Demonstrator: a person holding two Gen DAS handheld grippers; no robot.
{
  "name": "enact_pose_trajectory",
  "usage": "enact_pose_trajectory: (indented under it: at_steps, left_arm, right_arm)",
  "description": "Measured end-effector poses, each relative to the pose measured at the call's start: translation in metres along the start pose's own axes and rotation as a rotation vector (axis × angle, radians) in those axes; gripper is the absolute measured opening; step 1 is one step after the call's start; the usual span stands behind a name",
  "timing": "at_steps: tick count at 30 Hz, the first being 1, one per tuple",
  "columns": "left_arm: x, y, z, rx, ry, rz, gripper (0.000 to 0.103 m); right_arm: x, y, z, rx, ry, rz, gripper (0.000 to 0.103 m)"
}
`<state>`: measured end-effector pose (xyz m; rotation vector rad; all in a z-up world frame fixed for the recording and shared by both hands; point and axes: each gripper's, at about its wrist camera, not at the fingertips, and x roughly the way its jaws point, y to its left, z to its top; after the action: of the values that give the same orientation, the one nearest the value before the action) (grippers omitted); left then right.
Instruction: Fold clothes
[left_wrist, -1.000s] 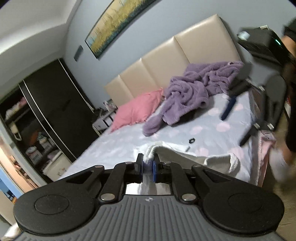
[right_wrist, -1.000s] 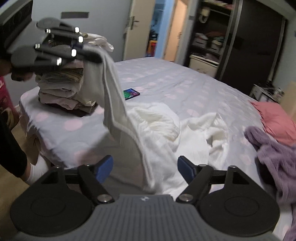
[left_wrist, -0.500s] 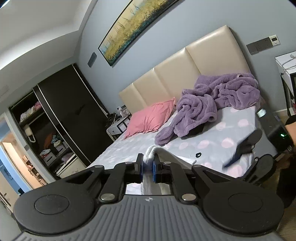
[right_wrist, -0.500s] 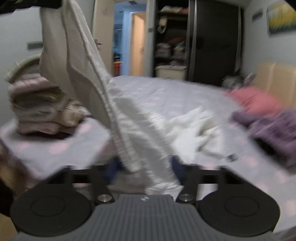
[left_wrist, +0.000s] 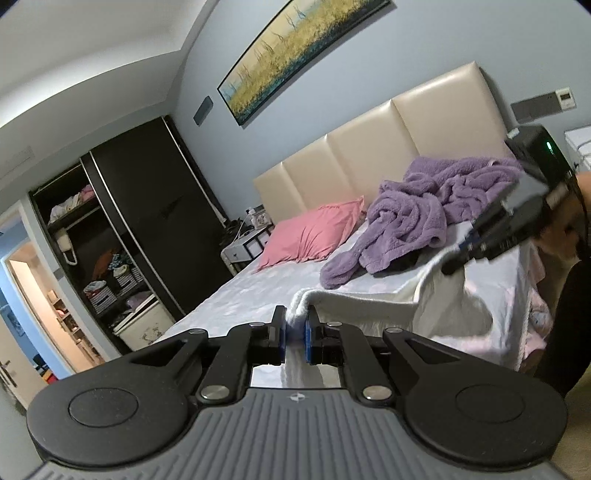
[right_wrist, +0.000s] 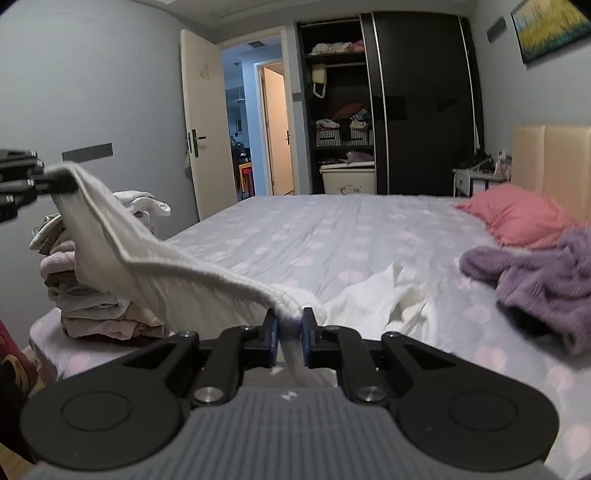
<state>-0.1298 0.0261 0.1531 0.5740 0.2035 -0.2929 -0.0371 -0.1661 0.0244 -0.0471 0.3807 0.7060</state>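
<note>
— Where is the white garment (right_wrist: 155, 273)?
— Hanging in the air over the near edge of the bed (right_wrist: 332, 236), stretched between both tools.
— How do the tongs stand?
— The left gripper (left_wrist: 294, 334) is clamped on one hem corner; the right gripper (right_wrist: 287, 332) pinches the other corner.
— And around it?
— A stack of folded clothes (right_wrist: 85, 306) sits on the bed corner, another white cloth (right_wrist: 388, 299) lies crumpled mid-bed, with a purple robe (left_wrist: 424, 218) and pink pillow (left_wrist: 314, 232) by the headboard.
</note>
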Motion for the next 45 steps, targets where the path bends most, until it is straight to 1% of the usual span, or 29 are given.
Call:
enact_pose_trajectory:
  at_steps: [4, 6, 8, 10, 12, 15, 19, 25, 27, 30, 32, 34, 35, 40, 43, 45]
  left_arm:
    - [-0.004, 0.003, -0.002, -0.005, -0.042, -0.010, 0.007]
    - [-0.008, 0.007, -0.001, -0.014, -0.062, -0.012, 0.007]
    - [-0.014, 0.010, -0.001, -0.001, -0.085, -0.009, 0.007]
    - [-0.018, 0.015, -0.002, -0.025, -0.109, -0.011, 0.007]
    - [-0.020, 0.021, -0.006, -0.072, -0.129, -0.023, 0.007]
    - [-0.017, 0.023, -0.012, -0.099, -0.131, -0.032, 0.007]
    - [-0.016, 0.021, -0.011, -0.075, -0.130, -0.030, 0.008]
    - [-0.016, 0.029, -0.007, -0.079, -0.139, -0.029, 0.008]
    - [-0.013, 0.031, -0.009, -0.085, -0.125, -0.027, 0.008]
    - [-0.006, 0.039, -0.014, -0.117, -0.081, -0.038, 0.008]
    - [0.002, 0.046, -0.017, -0.125, -0.029, -0.056, 0.007]
    - [0.014, 0.056, -0.022, -0.163, 0.018, -0.082, 0.007]
    - [0.019, 0.061, -0.025, -0.182, 0.042, -0.096, 0.007]
    - [0.043, 0.069, -0.049, -0.221, 0.091, -0.140, 0.007]
    - [0.058, 0.070, -0.071, -0.269, 0.150, -0.177, 0.007]
    - [0.066, 0.069, -0.082, -0.288, 0.195, -0.189, 0.007]
  right_arm:
    - [-0.020, 0.003, 0.022, -0.008, -0.005, -0.014, 0.014]
    - [-0.024, 0.010, 0.033, -0.037, 0.002, -0.022, 0.014]
    - [-0.025, 0.013, 0.038, -0.042, 0.005, -0.023, 0.014]
    - [-0.026, 0.016, 0.044, -0.047, 0.008, -0.025, 0.014]
    - [-0.027, 0.019, 0.049, -0.052, 0.011, -0.027, 0.014]
    - [-0.029, 0.023, 0.058, -0.060, 0.015, -0.029, 0.014]
    - [-0.032, 0.029, 0.069, -0.071, 0.022, -0.033, 0.014]
    - [-0.027, 0.025, 0.078, -0.099, 0.024, -0.027, 0.014]
    - [-0.022, 0.021, 0.082, -0.107, 0.019, -0.014, 0.014]
    - [-0.017, 0.017, 0.088, -0.115, 0.012, 0.018, 0.013]
    - [-0.008, 0.016, 0.092, -0.144, 0.019, 0.039, 0.013]
    - [0.003, 0.016, 0.097, -0.176, 0.032, 0.057, 0.013]
    - [0.011, 0.014, 0.098, -0.185, 0.050, 0.066, 0.013]
    - [0.050, 0.008, 0.094, -0.181, 0.171, 0.090, 0.013]
    - [0.069, 0.006, 0.084, -0.161, 0.242, 0.093, 0.013]
    - [0.078, 0.006, 0.073, -0.162, 0.267, 0.105, 0.013]
